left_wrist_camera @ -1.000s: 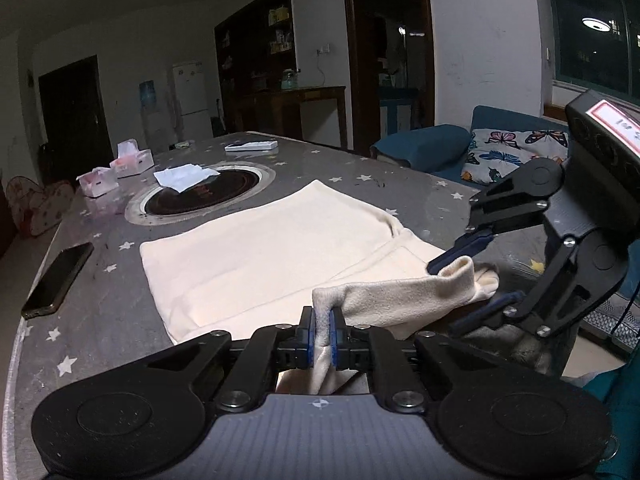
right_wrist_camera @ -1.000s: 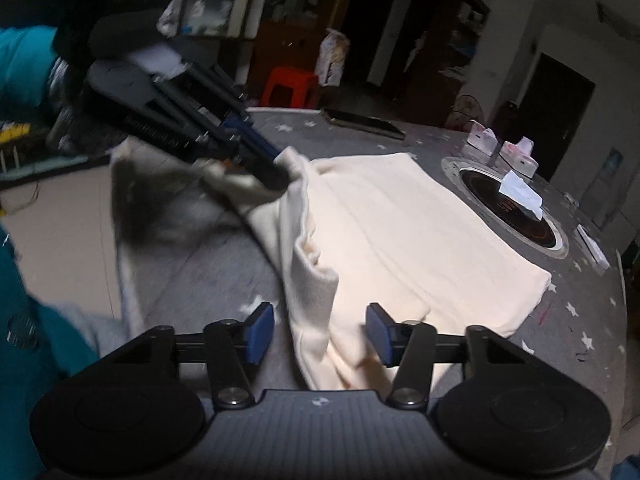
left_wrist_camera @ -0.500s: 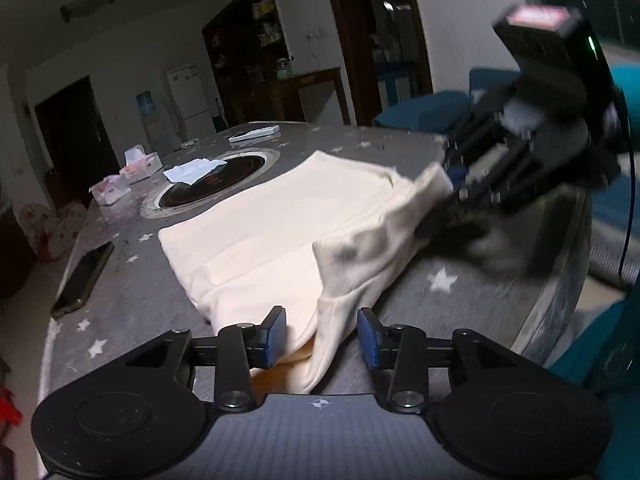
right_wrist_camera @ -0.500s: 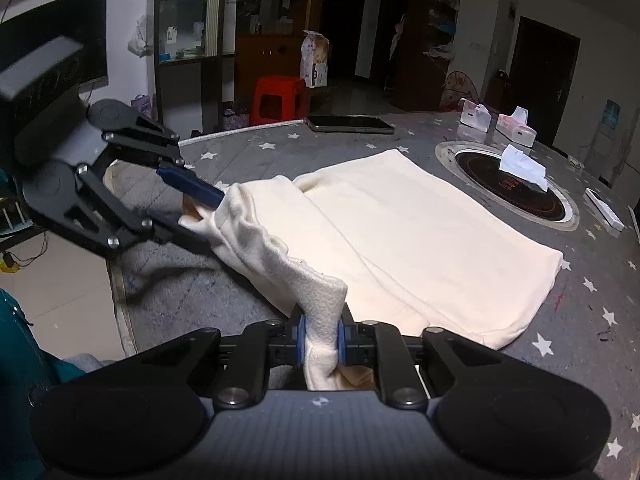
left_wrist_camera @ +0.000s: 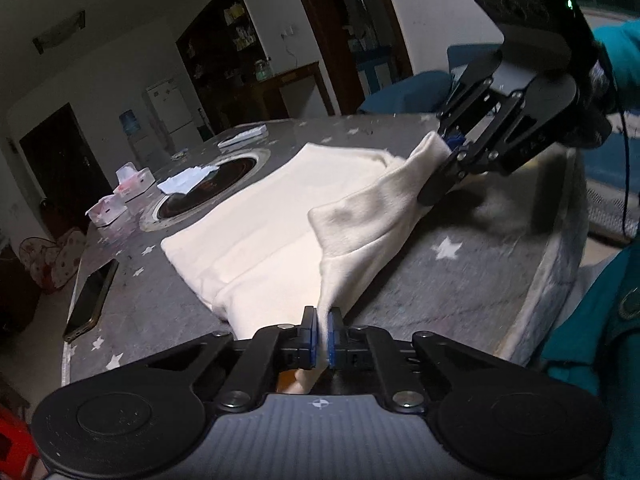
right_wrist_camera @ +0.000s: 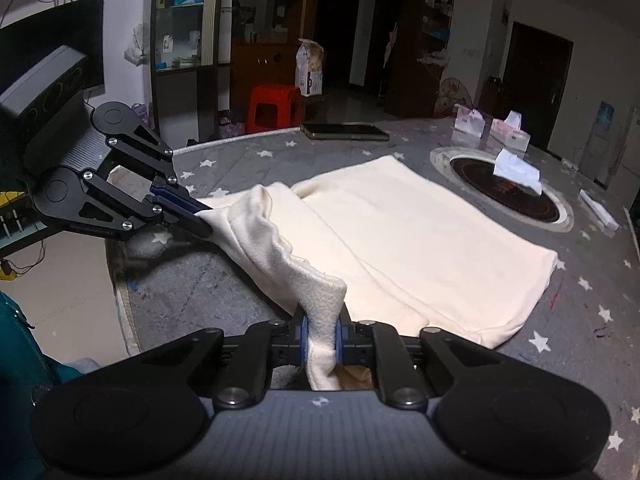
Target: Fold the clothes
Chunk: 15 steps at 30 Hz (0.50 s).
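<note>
Cloth fills the left wrist view: the left gripper (left_wrist_camera: 323,336) has its jaws pinched tight on a thin edge of the cream garment (left_wrist_camera: 280,220), which spreads ahead of them over the starred table (left_wrist_camera: 460,280). Ahead and to the right, the right gripper (left_wrist_camera: 448,148) grips the far end of that raised edge.

In the right wrist view, the right gripper's jaws are nearly closed on a thick bunch of cloth. This looks like the start of a fold; next, both ends should lift together and travel across the garment.

Cream garment (left_wrist_camera: 280,216) on grey star-patterned tablecloth (left_wrist_camera: 460,272).
</note>
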### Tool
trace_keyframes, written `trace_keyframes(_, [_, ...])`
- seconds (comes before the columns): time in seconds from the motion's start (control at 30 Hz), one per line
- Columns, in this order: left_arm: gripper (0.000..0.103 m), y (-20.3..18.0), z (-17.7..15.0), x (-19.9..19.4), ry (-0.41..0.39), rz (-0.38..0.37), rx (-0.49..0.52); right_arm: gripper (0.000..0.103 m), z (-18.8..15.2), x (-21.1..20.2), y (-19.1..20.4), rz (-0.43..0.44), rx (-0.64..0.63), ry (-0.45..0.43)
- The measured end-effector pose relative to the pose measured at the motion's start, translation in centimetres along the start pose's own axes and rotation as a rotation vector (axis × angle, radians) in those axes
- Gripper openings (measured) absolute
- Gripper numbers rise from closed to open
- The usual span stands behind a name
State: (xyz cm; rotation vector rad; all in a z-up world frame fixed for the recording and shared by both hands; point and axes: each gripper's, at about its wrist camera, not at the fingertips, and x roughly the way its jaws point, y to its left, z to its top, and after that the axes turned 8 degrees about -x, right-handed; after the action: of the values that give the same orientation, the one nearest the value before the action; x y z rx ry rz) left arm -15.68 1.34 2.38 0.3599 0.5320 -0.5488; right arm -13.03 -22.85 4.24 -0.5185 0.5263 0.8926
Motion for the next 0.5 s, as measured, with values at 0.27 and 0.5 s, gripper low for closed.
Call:
trace_keyframes(0.27, [0.005,-0.6,1.5,-5.4,-0.063,-0.091,-0.134,0.011,0.7,-5.5,1.2,0.060,-0.004,-0.009])
trace_keyframes(0.5, [0.005,-0.7,3.9,-7.9,-0.120,-0.115,-0.184,0.010,2.8,-10.4,1.2,0.095,-0.016,-0.026])
